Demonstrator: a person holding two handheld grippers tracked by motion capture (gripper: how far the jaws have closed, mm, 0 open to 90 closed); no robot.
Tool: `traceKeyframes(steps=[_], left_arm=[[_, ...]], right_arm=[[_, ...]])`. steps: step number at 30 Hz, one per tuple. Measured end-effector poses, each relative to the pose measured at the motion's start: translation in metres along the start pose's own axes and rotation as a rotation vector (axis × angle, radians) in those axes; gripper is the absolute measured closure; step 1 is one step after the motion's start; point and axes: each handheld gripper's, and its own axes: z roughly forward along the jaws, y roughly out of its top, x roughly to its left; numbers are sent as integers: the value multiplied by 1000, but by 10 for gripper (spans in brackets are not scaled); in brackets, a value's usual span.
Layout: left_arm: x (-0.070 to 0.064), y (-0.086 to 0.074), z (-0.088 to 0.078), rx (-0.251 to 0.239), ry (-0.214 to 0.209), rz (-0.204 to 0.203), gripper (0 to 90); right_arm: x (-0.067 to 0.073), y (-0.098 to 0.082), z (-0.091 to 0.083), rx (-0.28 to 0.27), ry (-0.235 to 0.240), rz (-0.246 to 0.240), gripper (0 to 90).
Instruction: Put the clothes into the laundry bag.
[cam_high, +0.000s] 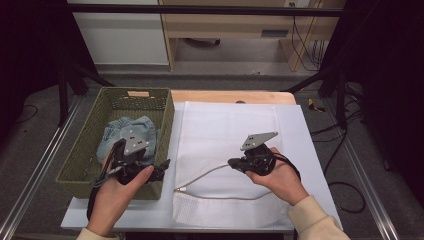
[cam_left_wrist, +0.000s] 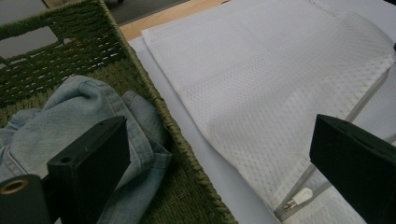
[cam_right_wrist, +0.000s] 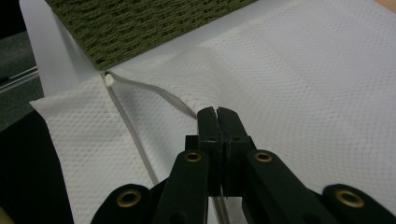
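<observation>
Mesh laundry bag (cam_high: 225, 135) flat on white table (cam_high: 305, 145) — green basket (cam_high: 85, 155) beside it

On the white surface (cam_high: 305, 150), the green woven basket (cam_high: 90, 150) sits at nine o'clock, with the crumpled light-blue denim garment (cam_high: 127, 131) inside it. The white mesh zippered laundry bag (cam_high: 225, 135) lies flat just beside it toward three o'clock, its zipper pull (cam_high: 179, 189) at the seven o'clock corner.
</observation>
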Motion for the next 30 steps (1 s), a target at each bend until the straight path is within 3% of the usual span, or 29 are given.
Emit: traceKeyframes(steps=[4,8,11,13,17,27,30], left_arm=[[13,1,1,9,33,7,47],[30,3,4,50,73,19,55],[43,5,6,76,74,-27,80],[51,7,8,85,106,-12,84],[71,10,13,134,114,-92,84],[119,13,41,207,172,-119,76],[133,5,52,229,140,-138,66]], right_arm=[[2,-1,0,-8,5,-5,894],[3,-5,1,-5,7,-13,894],[4,-8,2,-4,5,-15,894],[3,-9,2,-5,9,-17,894],[3,-11,2,-8,13,-19,894],[5,-13,5,0,15,-14,893],[5,-13,6,5,16,-14,893]])
